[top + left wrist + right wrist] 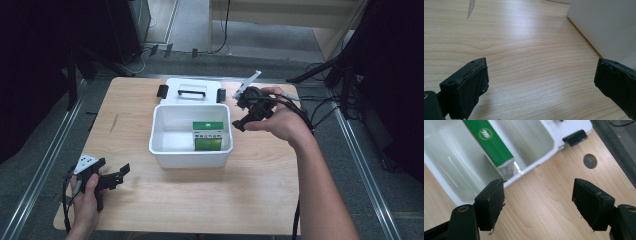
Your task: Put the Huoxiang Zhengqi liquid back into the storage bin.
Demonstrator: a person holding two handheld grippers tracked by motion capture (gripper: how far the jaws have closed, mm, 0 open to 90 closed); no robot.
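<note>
White bin (190,159), green-and-white box (208,136)

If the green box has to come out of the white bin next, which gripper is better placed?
Right, probably. The right gripper hovers open by the white bin, beside the green box. The left gripper rests open on the table's near left corner, apart from the bin.

— What can't you make out?
— The print on the green-and-white box (208,136) is too small to read from the high view, and the right gripper view crops its top at the upper edge (489,142).
— Anything cut off near the left hand-held gripper (540,82)?
— The white bin (607,27), ahead and right of its jaws, runs off the right edge; both jaws are clipped by the frame.
— And the lid (192,90)?
— Beyond the right hand-held gripper (239,112), partly hidden by the bin.
</note>
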